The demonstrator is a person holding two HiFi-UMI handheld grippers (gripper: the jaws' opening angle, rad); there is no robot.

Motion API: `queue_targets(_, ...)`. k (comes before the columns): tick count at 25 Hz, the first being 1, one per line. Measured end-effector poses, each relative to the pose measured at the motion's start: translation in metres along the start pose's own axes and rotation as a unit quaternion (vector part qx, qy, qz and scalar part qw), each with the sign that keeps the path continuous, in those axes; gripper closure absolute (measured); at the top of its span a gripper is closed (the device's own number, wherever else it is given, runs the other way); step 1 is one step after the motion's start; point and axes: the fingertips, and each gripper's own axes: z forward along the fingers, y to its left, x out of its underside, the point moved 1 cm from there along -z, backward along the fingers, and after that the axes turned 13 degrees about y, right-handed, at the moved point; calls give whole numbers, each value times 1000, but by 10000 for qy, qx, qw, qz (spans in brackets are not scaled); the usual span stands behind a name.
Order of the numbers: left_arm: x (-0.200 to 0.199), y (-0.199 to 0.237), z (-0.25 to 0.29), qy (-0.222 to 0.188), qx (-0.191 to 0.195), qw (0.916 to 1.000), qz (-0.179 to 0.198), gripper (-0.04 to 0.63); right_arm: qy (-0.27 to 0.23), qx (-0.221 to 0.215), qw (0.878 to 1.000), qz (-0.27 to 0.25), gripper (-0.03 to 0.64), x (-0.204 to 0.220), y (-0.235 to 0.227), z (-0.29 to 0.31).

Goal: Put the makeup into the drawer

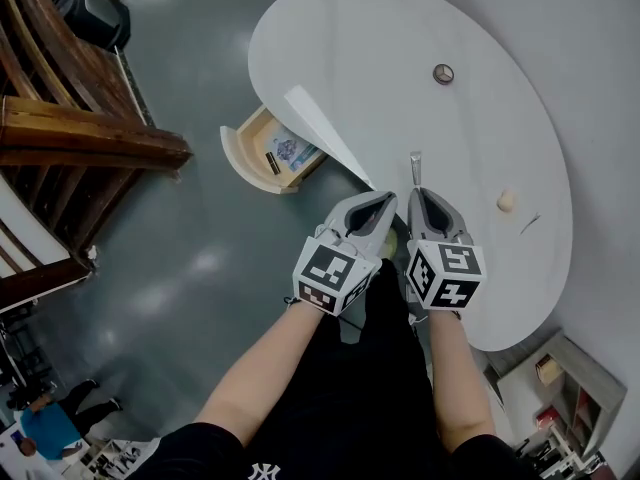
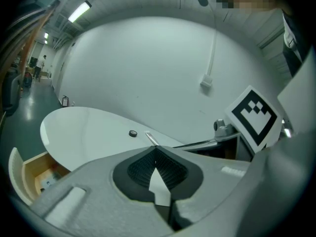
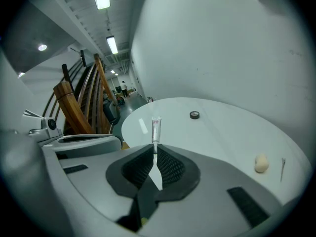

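Observation:
My right gripper is shut on the lower end of a slim silver makeup tube, which sticks out ahead of the jaws above the white oval table. Beside it on the left, my left gripper has its tips together with nothing between them. In the left gripper view the tube shows just past those tips. The wooden drawer stands pulled out under the table's left edge, with a printed card and a dark stick inside.
On the table lie a small round black-rimmed jar, a beige sponge puff and a thin pencil-like stick. A wooden staircase rises at the left, and a shelf unit stands at the lower right.

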Motion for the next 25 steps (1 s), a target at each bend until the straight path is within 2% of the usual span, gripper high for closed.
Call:
queue_targets(14,25,76,-57,-226,-637,9966,-470,588,71,-603,9959,-671,583,-13,109,46)
queue_targets(25,49,145,-94,-337,-1248,9886,-766,588,284,-949,9896,-1043,583,-3,175,95)
